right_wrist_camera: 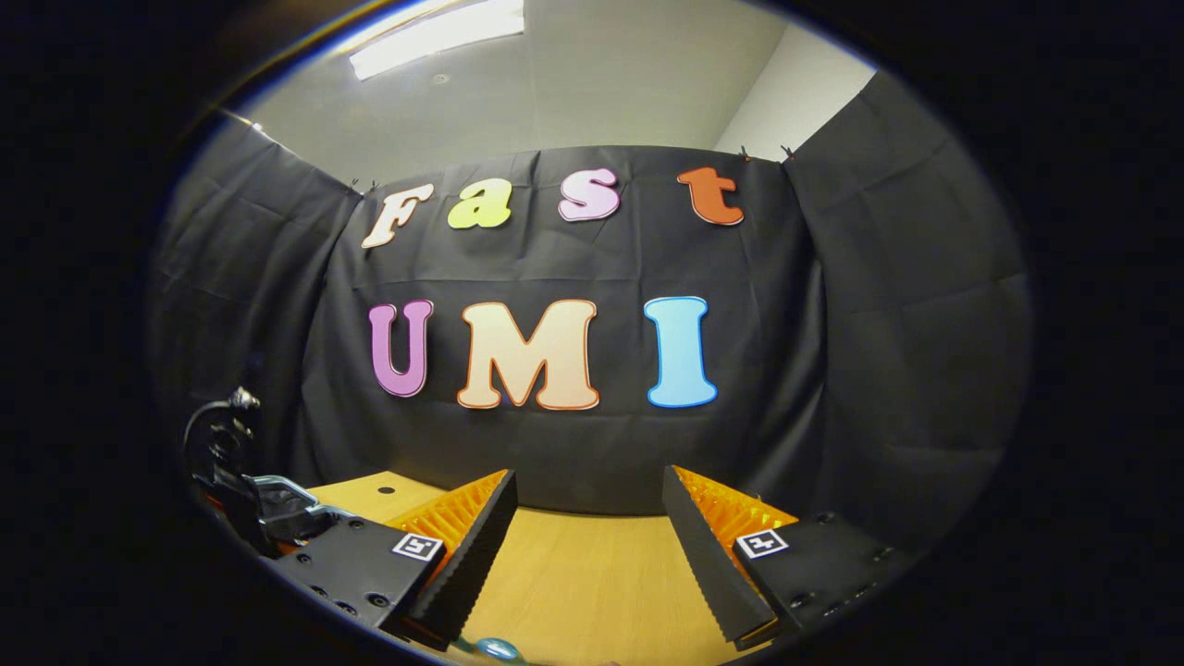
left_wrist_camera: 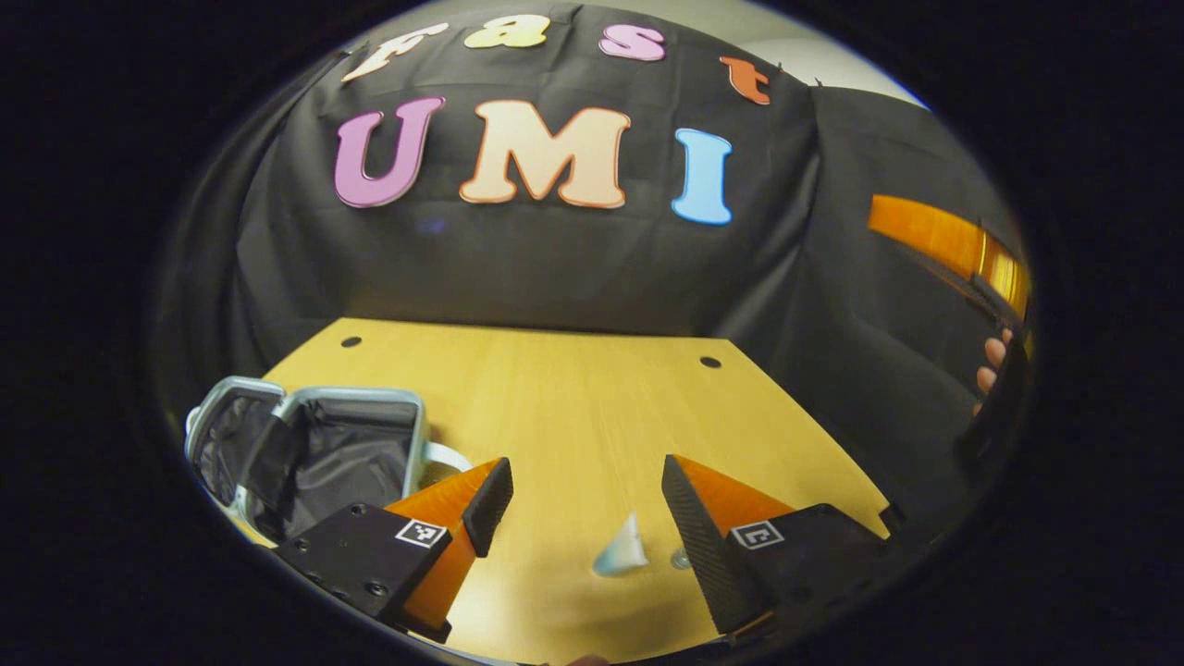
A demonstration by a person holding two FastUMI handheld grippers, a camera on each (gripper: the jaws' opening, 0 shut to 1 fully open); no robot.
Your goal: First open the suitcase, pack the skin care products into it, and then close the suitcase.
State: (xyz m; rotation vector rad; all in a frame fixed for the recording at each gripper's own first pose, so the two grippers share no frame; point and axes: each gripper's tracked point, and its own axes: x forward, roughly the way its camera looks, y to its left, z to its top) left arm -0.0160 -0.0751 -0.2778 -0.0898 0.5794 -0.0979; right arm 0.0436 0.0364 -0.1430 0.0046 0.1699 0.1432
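suitcase [left_wrist_camera: 314,453] is sitting open, both grippers [left_wrist_camera: 587,518] [right_wrist_camera: 587,546] hovering spread and empty, tube [left_wrist_camera: 622,550] still waiting on the table [left_wrist_camera: 573,407]

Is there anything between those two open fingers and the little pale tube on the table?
Nothing but bare wooden table. In the left gripper view, the left gripper is open, with the tube lying on the wood between its fingers, untouched.

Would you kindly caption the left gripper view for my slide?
Open left gripper hovers over a small pale tube on the table, beside the opened suitcase.
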